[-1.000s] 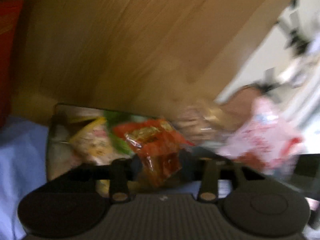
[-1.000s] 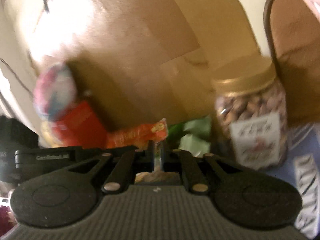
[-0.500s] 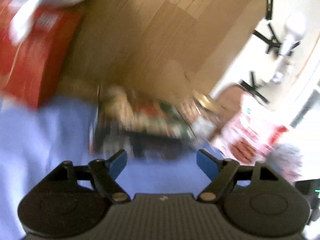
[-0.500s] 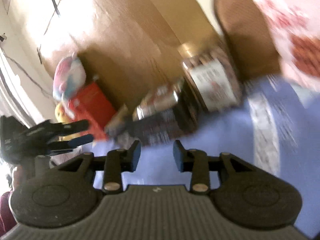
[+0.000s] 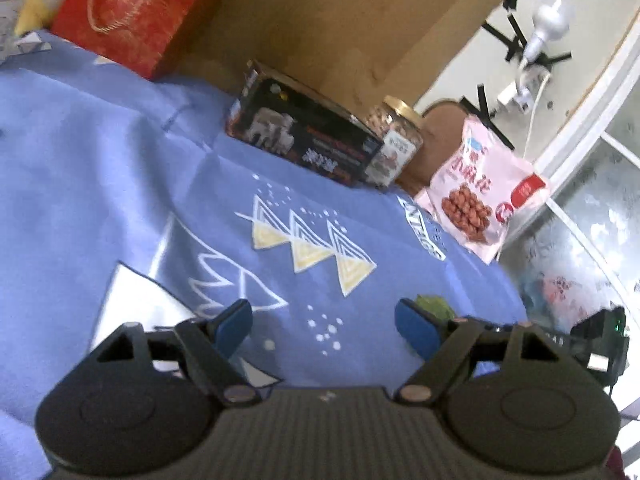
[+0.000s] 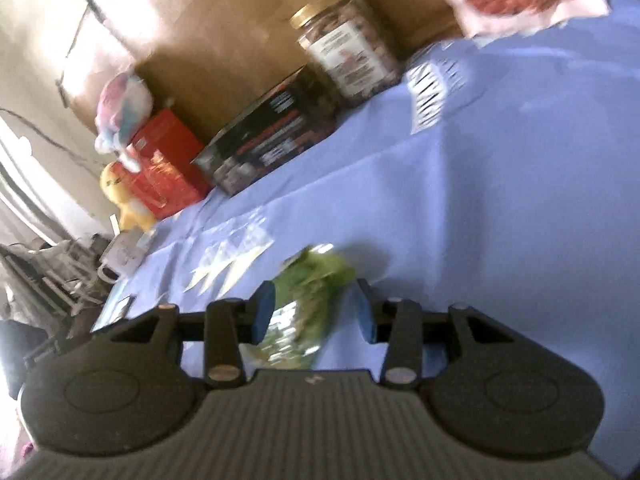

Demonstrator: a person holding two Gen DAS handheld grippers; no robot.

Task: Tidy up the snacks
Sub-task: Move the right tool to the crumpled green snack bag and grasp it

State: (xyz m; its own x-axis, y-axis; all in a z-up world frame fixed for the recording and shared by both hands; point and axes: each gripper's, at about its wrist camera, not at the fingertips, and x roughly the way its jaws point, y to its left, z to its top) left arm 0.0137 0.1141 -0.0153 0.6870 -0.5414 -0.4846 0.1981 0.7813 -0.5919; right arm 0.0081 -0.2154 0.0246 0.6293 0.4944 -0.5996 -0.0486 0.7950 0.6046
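A black snack box (image 5: 304, 136) stands at the far side of the blue cloth, also in the right wrist view (image 6: 268, 140). A green snack packet (image 6: 308, 300) lies on the cloth between the open jaws of my right gripper (image 6: 314, 310); the pads do not press it. Part of the packet (image 5: 434, 306) shows beside the right finger of my left gripper (image 5: 324, 326), which is open and empty above the cloth.
A nut jar with a gold lid (image 5: 394, 140) (image 6: 348, 48) stands right of the box. A pink snack bag (image 5: 480, 200) leans further right. A red gift box (image 5: 132, 12) and a cardboard box (image 5: 344, 20) stand behind. A white mug (image 6: 120, 258) sits at the left.
Both grippers have drawn back from the black box and opened. The red packet the left held is gone from it. The right now straddles the green packet on the cloth.
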